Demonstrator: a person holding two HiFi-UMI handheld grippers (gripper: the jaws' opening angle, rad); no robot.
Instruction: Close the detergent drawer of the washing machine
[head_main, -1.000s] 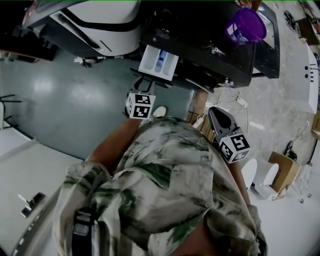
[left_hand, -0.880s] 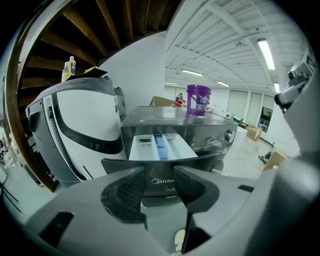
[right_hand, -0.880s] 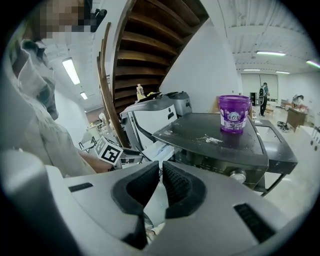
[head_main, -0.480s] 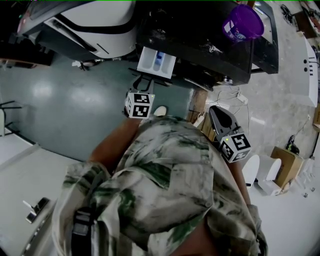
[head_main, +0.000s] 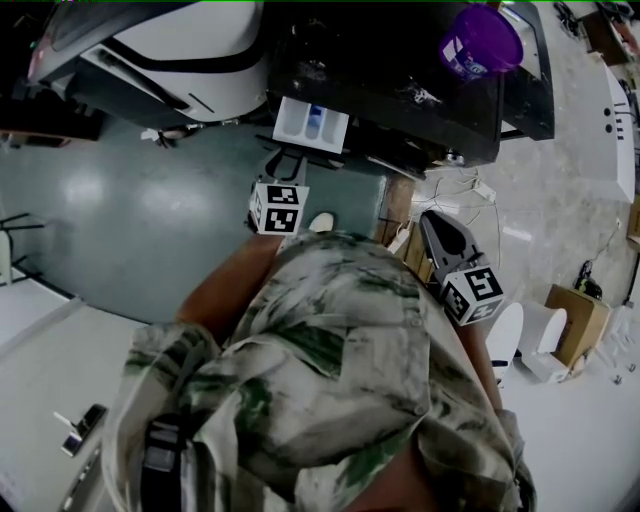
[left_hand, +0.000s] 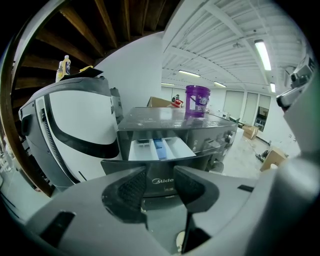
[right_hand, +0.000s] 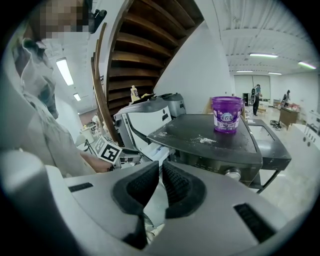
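Left tool (left_hand: 161, 176) of mine points at the detergent drawer (left_hand: 161, 148), jaws apart with nothing in them, close before its front panel. The drawer sticks out of the washing machine (left_hand: 220, 131), whose top carries a purple bucket (left_hand: 197, 101). My right tool (right_hand: 161, 169) hangs aside, jaws together on nothing.

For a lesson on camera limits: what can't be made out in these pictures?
Label of purple bucket: too small, every view.
Contact between left gripper and detergent drawer: left gripper view, its own body covers the drawer front's lower part.
Door of washing machine: head view, hidden under its top.
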